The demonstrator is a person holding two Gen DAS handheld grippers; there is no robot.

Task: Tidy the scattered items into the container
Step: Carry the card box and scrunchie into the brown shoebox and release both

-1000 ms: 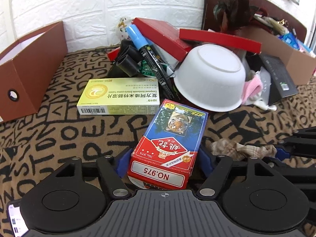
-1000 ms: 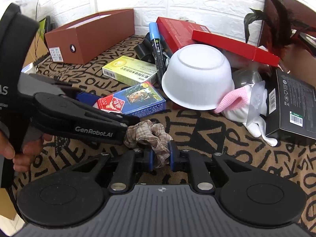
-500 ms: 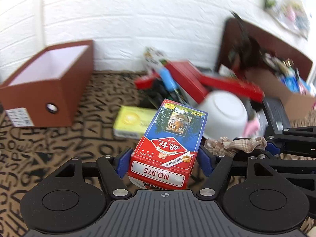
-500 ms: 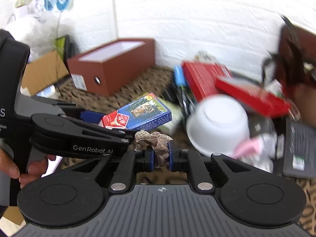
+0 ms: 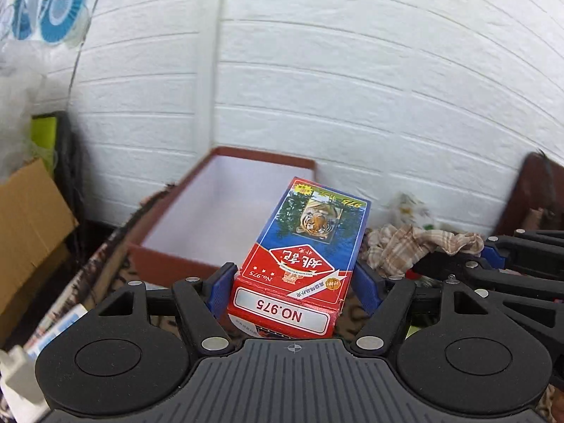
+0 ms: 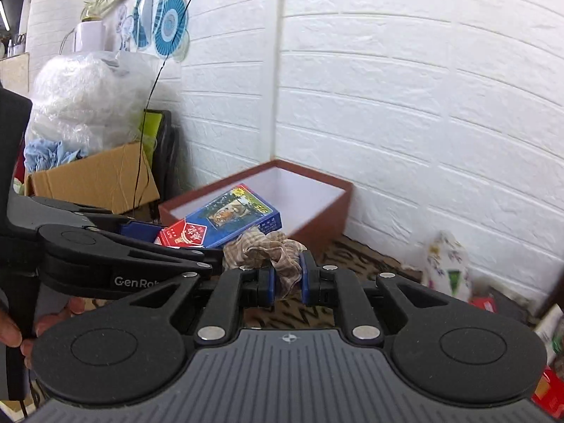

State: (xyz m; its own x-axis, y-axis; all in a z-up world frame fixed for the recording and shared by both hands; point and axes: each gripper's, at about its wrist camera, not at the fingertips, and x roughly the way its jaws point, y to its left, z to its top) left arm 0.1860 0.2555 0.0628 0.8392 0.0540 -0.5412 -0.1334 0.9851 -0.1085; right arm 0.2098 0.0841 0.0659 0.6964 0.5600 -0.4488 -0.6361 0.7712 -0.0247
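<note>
A red and blue card box (image 5: pixel 310 246), with a tiger picture and the label "NO.975", is held lengthwise off the bench, just in front of the container. Beside it hangs a crumpled beige checked scrunchie (image 6: pixel 271 250), also lifted. The container (image 5: pixel 225 211) is an open brown rectangular box with a pale, empty inside, standing against a white brick wall.

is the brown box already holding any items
No, the brown box shows only its bare white inside, while the card box and the checked scrunchie are each clamped in a gripper.

White brick-pattern wall (image 5: pixel 352 88), paper fans (image 6: pixel 169 21).
</note>
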